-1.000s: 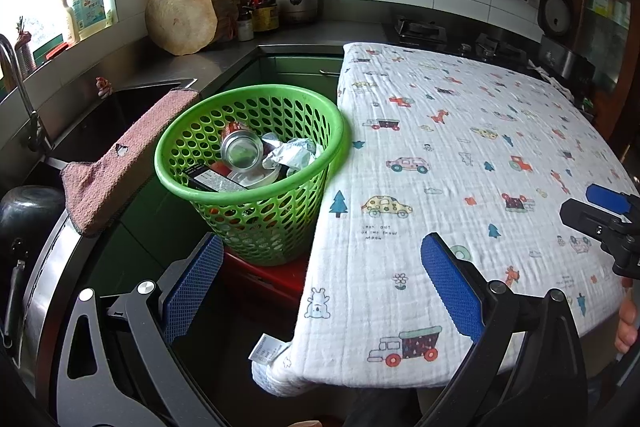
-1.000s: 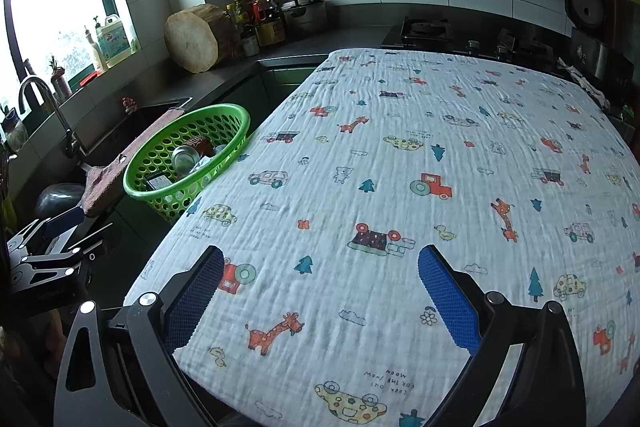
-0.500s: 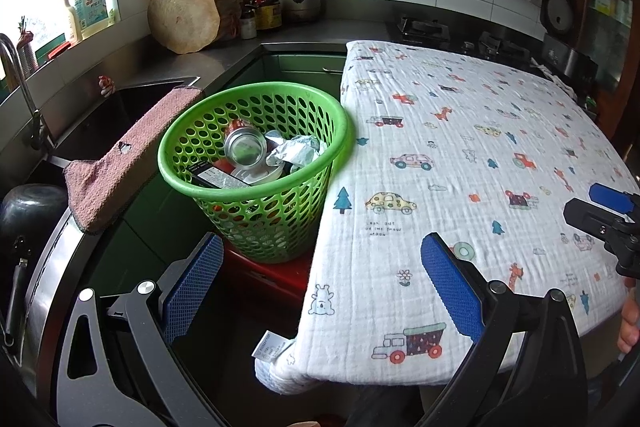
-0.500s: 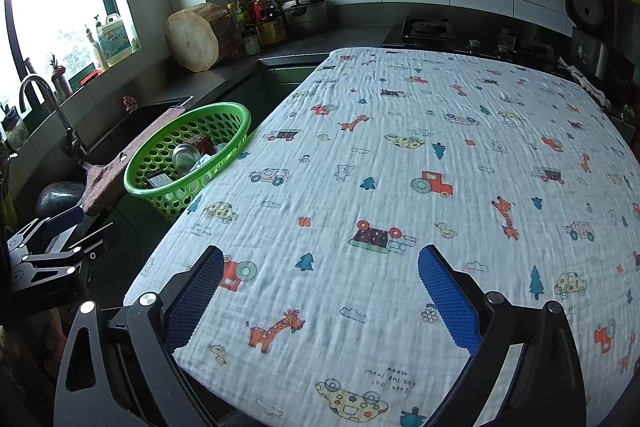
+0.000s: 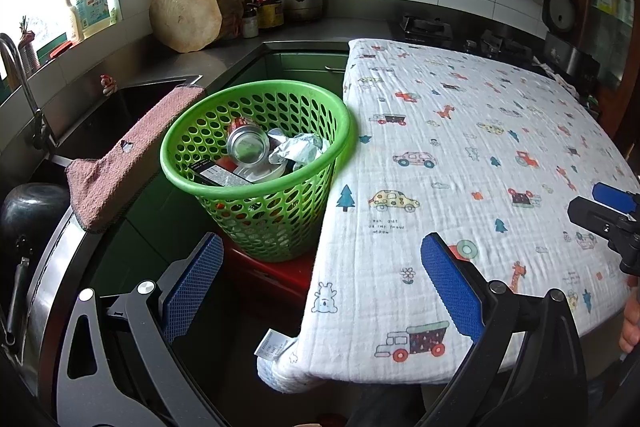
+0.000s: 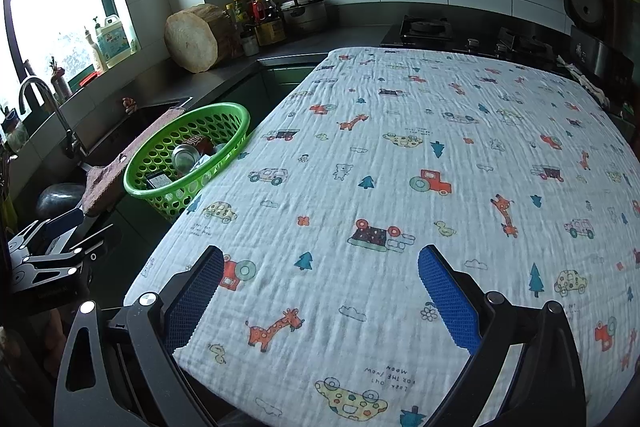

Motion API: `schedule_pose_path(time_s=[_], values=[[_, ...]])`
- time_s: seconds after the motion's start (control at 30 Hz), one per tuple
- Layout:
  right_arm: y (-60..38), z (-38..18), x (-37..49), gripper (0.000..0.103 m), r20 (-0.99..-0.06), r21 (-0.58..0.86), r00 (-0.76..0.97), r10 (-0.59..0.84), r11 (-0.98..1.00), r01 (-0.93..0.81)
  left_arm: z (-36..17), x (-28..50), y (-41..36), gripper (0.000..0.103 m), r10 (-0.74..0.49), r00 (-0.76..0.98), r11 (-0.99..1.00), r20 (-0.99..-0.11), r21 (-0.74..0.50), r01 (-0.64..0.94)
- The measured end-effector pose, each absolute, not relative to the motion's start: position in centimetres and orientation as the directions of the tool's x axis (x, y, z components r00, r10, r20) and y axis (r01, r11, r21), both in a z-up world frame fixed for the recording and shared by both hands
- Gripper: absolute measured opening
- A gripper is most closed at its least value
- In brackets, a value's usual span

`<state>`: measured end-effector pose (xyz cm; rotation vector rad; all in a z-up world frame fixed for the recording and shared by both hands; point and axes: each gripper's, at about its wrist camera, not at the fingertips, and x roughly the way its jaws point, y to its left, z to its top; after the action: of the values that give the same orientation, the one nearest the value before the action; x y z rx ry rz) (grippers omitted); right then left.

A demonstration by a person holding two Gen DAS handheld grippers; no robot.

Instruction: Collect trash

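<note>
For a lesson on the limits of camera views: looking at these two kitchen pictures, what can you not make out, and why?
- Bottom of the basket: both views, the can, crumpled paper and its own wall cover it.
- Label on the dark packet: left view, print too small.
- What the basket stands on: only a red edge shows, left view.
- Sink interior: dark, partly behind the towel.
- Table's right side: cut off by the frame edge, both views.
</note>
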<state>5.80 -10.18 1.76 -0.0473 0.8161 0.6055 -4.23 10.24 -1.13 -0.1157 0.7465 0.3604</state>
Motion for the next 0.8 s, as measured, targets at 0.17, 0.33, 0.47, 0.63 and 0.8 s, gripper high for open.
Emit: schedule_pose_path(time_s=[0.17, 0.33, 0.47, 0.63, 0.8], values=[[-10.15, 1.79, 5.78, 0.094, -0.695, 0.187, 0.527, 0.49, 0.83, -0.526, -1.12, -4.23, 10.21, 0.098, 0.277, 0.677, 0.933, -0.681, 0.022, -0.36], [-10.14, 1.78, 5.76, 0.094, -0.695, 0.187, 0.526, 0.49, 0.83, -0.525, -1.08, -4.27, 10.28, 0.098, 0.278, 0.678, 0.932, -0.681, 0.021, -0.361], [-10.11, 1.81, 5.77, 0.094, -0.695, 0.185, 0.528, 0.489, 0.83, -0.526, -1.0, -4.23, 10.28, 0.098, 0.281, 0.677, 0.932, -0.68, 0.025, -0.362], [-10.12, 1.63, 5.76, 0.094, -0.697, 0.185, 0.524, 0.489, 0.829, -0.528, -0.95, -4.28, 10.2, 0.098, 0.282, 0.679, 0.932, -0.678, 0.024, -0.362], [-10.13, 1.61, 5.62, 0.094, -0.696, 0.183, 0.524, 0.491, 0.827, -0.532, -0.96, -4.28, 10.17, 0.098, 0.282, 0.679, 0.932, -0.678, 0.024, -0.362]])
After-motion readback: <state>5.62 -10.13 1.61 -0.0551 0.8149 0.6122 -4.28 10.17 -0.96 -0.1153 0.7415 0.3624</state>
